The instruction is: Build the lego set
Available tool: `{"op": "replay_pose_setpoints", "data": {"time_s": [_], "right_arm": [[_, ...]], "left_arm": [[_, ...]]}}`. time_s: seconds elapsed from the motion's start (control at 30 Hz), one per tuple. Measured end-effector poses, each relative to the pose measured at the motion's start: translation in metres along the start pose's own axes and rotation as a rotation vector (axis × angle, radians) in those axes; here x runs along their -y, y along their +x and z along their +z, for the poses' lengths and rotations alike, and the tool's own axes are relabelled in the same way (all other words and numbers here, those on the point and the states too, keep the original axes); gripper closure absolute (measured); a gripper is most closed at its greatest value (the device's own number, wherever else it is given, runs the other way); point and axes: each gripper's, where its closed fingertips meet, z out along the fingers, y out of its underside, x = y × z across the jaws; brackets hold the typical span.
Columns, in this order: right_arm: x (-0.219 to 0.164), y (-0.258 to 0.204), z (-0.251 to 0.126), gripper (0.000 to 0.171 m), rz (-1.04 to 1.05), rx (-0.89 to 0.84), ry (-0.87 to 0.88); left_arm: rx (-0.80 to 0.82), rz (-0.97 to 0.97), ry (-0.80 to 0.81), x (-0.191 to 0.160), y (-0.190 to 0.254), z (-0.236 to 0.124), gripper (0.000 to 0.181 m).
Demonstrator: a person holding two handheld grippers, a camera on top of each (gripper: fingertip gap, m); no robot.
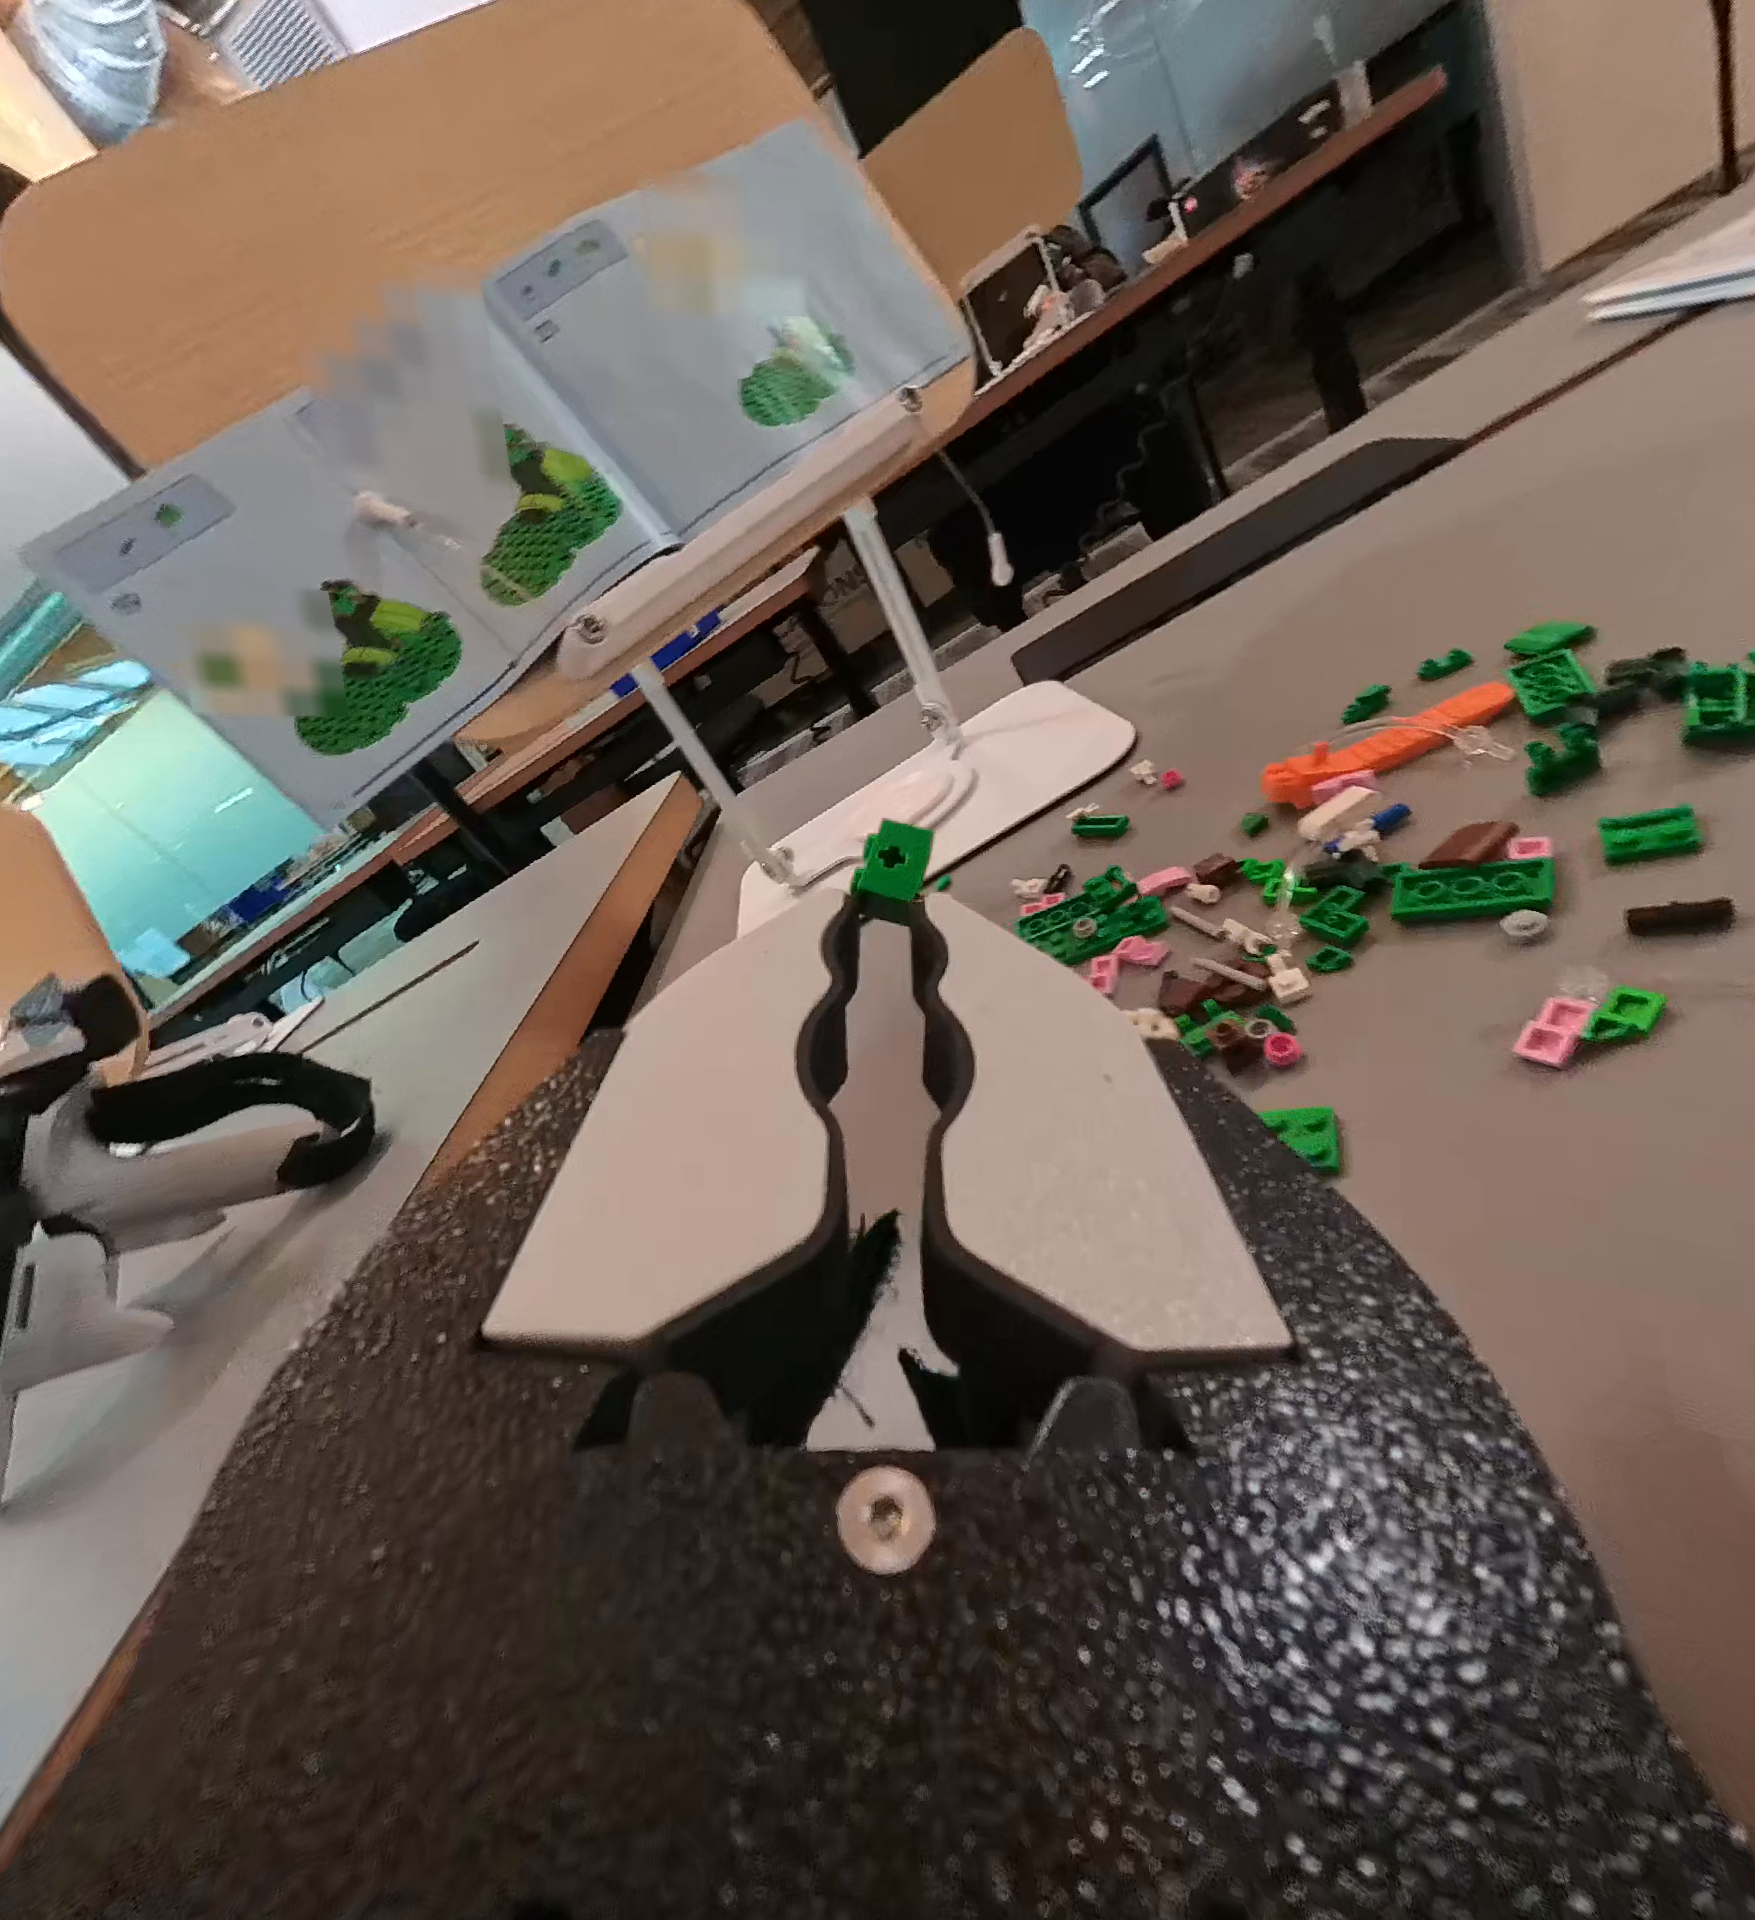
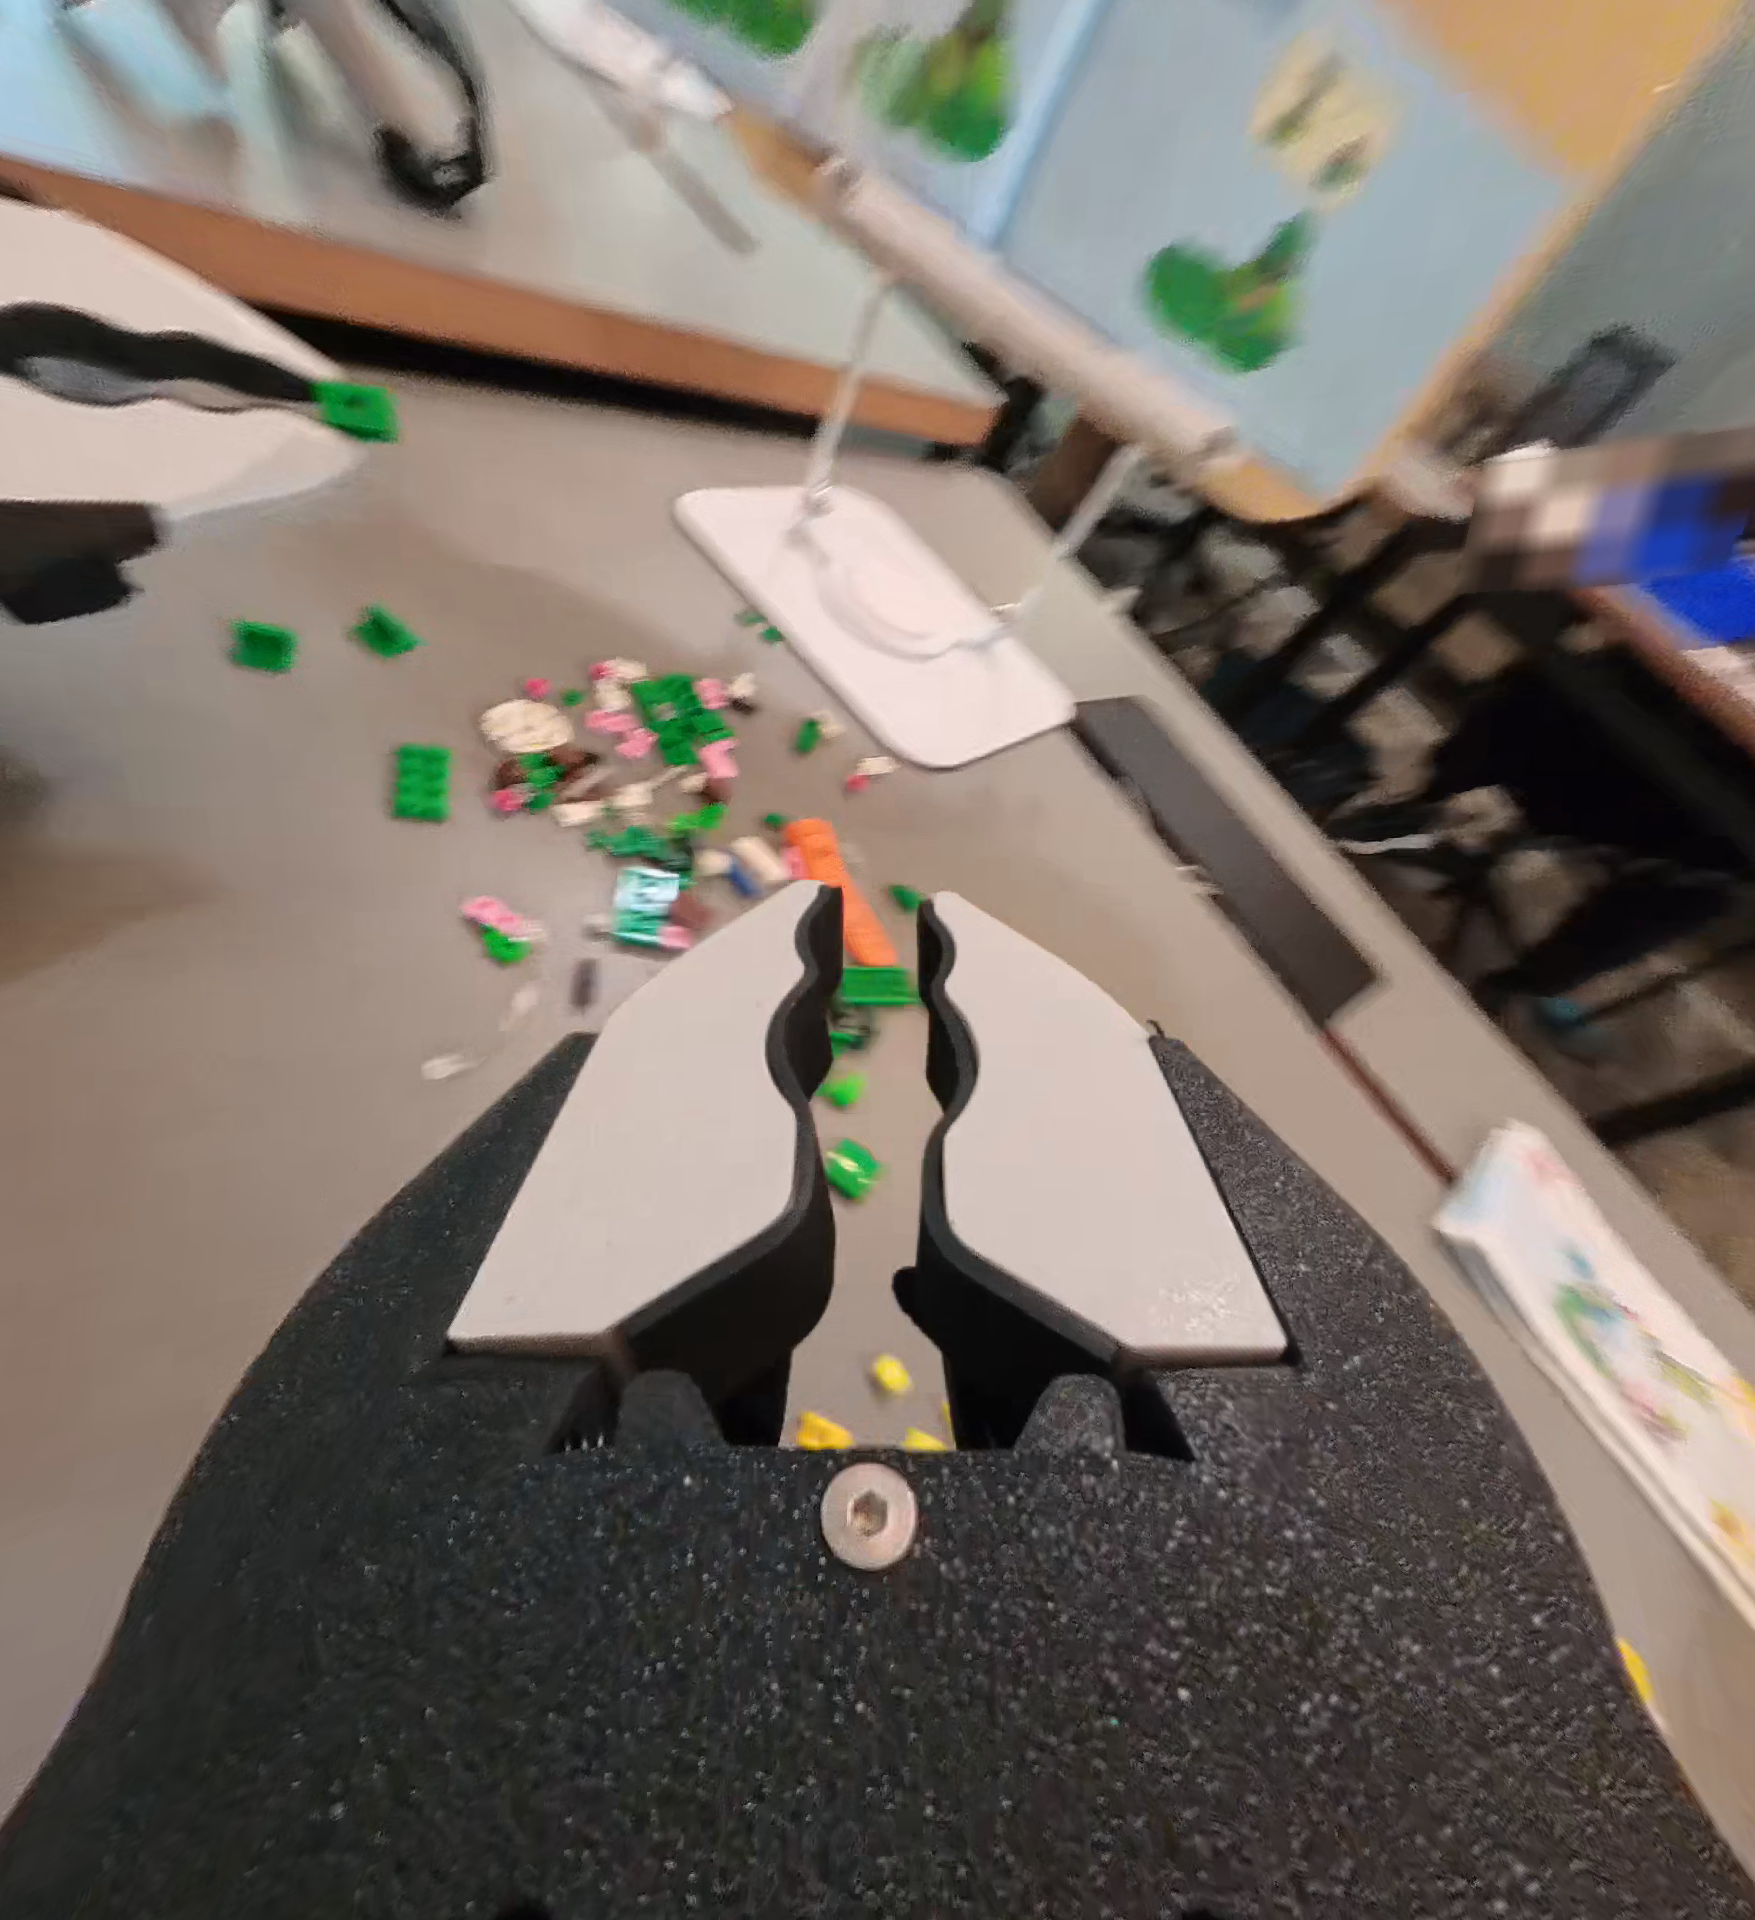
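Note:
My left gripper (image 1: 888, 902) is shut on a small green brick (image 1: 892, 858) at its fingertips, held above the grey table (image 1: 1475, 1351). The same gripper and green brick (image 2: 358, 409) show at the left of the right wrist view. My right gripper (image 2: 878, 902) is open by a narrow gap and empty, above a scatter of loose green, pink, brown and white pieces (image 2: 644, 769). The pile (image 1: 1372, 894) lies to the right in the left wrist view, with an orange brick separator (image 1: 1382, 743) in it. The right wrist view is blurred.
An instruction booklet (image 1: 416, 520) rests open on a white stand (image 1: 987, 748) at the back of the table. A white and black headset (image 1: 94, 1174) lies at the left. Another booklet (image 2: 1631, 1382) lies at the table's right edge. Yellow pieces (image 2: 888, 1374) lie under my right gripper. The gap from one gripper's tips to the other's is roughly 20 cm.

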Motion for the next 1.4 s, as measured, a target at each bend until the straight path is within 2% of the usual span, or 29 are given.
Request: {"op": "replay_pose_setpoints", "data": {"time_s": [0.1, 0.2, 0.27, 0.4, 0.47, 0.53, 0.7, 0.83, 0.9, 1.0, 1.3, 1.4], "right_arm": [[-0.011, 0.044, -0.034, 0.166, -0.007, -0.173, 0.054], [-0.025, 0.044, -0.040, 0.167, 0.003, -0.020, 0.083], [-0.036, 0.041, -0.034, 0.166, -0.038, 0.052, 0.030], [-0.051, 0.052, -0.026, 0.166, -0.154, 0.018, -0.049], [-0.061, 0.075, -0.033, 0.166, -0.222, -0.105, -0.077], [-0.069, 0.113, -0.053, 0.166, -0.282, -0.322, -0.078], [-0.106, 0.194, -0.146, 0.165, -0.345, -0.894, -0.032], [-0.158, 0.226, -0.202, 0.158, -0.232, -1.101, -0.049], [-0.174, 0.236, -0.218, 0.156, -0.057, -1.134, 0.022], [-0.188, 0.240, -0.221, 0.154, 0.188, -1.088, 0.161], [-0.201, 0.248, -0.225, 0.156, 0.120, -1.161, 0.080], [-0.204, 0.250, -0.235, 0.156, 0.137, -1.200, 0.078]], "left_arm": [[0.025, -0.073, -0.004, -0.003, -0.008, -0.001, 0.172], [0.018, -0.129, 0.004, -0.003, -0.009, 0.000, 0.172], [0.006, -0.117, 0.005, -0.002, -0.005, 0.000, 0.172], [-0.022, -0.071, 0.016, 0.001, 0.003, 0.000, 0.172], [-0.047, -0.070, 0.026, 0.004, 0.008, 0.000, 0.172], [-0.063, -0.062, 0.033, 0.006, 0.012, 0.000, 0.172], [-0.097, -0.014, 0.042, 0.010, 0.022, 0.001, 0.172], [-0.117, 0.015, 0.039, 0.010, 0.029, 0.001, 0.172], [-0.121, 0.029, 0.040, 0.010, 0.031, 0.001, 0.172], [-0.133, 0.055, 0.041, 0.011, 0.036, 0.000, 0.172], [-0.142, 0.195, 0.007, 0.000, 0.047, 0.001, 0.172], [-0.127, 0.173, 0.046, 0.004, 0.042, -0.002, 0.172]]}}
